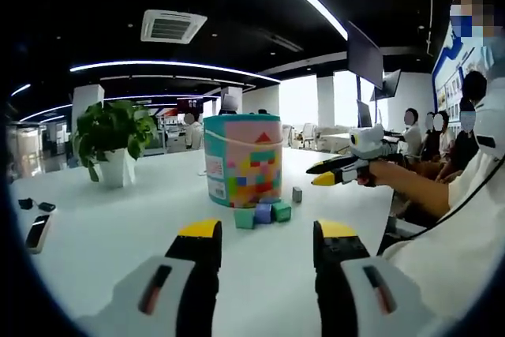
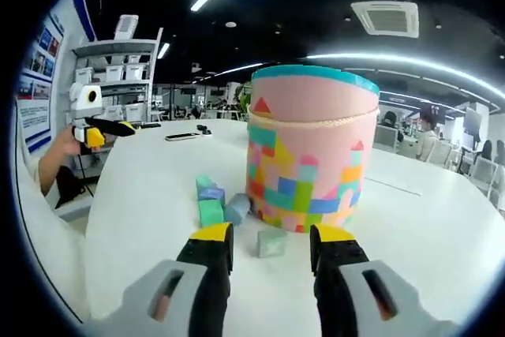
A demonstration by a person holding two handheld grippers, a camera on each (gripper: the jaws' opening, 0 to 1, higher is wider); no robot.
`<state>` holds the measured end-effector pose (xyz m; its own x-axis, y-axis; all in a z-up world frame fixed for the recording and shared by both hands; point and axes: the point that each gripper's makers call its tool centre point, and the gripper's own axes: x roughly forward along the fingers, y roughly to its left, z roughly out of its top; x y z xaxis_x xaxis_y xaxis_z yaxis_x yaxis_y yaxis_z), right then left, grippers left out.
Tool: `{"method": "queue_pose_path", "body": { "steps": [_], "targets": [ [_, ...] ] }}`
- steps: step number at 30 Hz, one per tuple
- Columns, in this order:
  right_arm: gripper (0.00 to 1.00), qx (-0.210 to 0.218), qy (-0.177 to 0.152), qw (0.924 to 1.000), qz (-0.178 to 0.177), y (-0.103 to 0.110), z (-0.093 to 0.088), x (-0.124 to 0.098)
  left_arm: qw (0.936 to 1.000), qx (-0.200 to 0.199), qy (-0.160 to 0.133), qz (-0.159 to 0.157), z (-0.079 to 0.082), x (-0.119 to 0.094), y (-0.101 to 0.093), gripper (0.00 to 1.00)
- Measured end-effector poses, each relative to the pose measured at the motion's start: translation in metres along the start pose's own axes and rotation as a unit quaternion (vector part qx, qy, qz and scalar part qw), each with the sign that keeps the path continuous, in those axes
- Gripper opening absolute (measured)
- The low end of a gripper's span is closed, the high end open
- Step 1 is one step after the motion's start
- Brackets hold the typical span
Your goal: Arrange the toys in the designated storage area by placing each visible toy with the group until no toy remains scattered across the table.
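Note:
A round toy bucket (image 1: 242,159) (image 2: 312,147), pink with coloured block patterns and a teal lid, stands on the white table (image 1: 118,234). At its foot lie several small blocks: green (image 1: 245,218) (image 2: 211,212), purple (image 1: 263,212) (image 2: 211,194), teal (image 2: 205,185) and blue-grey (image 2: 237,208). A grey-green block (image 2: 271,242) (image 1: 297,194) lies apart, just ahead of my open right gripper (image 2: 271,234) and in line with the gap between its jaws. My left gripper (image 1: 268,230) is open and holds nothing, a short way back from the blocks. Each gripper also appears in the other view, hand-held (image 1: 339,170) (image 2: 99,128).
A potted plant (image 1: 114,144) stands at the table's far left. A phone (image 1: 37,230) (image 2: 181,136) and small dark items (image 1: 35,205) lie near that edge. Several people sit beyond the table at the right (image 1: 410,128). Shelves (image 2: 118,69) stand behind.

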<state>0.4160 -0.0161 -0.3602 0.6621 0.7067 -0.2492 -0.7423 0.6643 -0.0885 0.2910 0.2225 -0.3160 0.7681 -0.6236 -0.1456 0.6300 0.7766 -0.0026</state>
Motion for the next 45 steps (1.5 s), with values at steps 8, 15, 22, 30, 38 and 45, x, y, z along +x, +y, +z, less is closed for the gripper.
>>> {"method": "queue_pose_path", "body": {
  "steps": [8,15,22,30,38,45],
  "targets": [
    [0.39,-0.004,0.023,0.9997,0.002,-0.005,-0.012,0.01,1.0,0.004,0.0,-0.002,0.001,0.002,-0.002,0.47],
    [0.37,-0.003,0.017,0.9998,0.007,-0.001,-0.013,0.006,1.0,0.006,-0.001,0.001,0.004,0.0,0.0,0.47],
    [0.36,-0.007,0.021,0.9997,0.008,-0.004,-0.015,0.012,0.9999,0.01,-0.005,0.0,0.007,-0.001,-0.001,0.47],
    [0.27,-0.025,0.077,0.9956,0.048,0.0,-0.034,0.032,0.9999,0.01,-0.011,0.005,0.013,-0.004,0.004,0.47],
    [0.19,0.03,0.072,0.9964,0.033,-0.006,-0.032,0.03,0.9997,0.016,-0.019,0.004,0.02,-0.002,0.0,0.46],
    [0.19,0.053,0.009,0.9983,0.021,-0.003,0.004,0.016,0.9998,0.014,-0.017,-0.004,0.015,0.0,-0.004,0.46]
  ]
}}
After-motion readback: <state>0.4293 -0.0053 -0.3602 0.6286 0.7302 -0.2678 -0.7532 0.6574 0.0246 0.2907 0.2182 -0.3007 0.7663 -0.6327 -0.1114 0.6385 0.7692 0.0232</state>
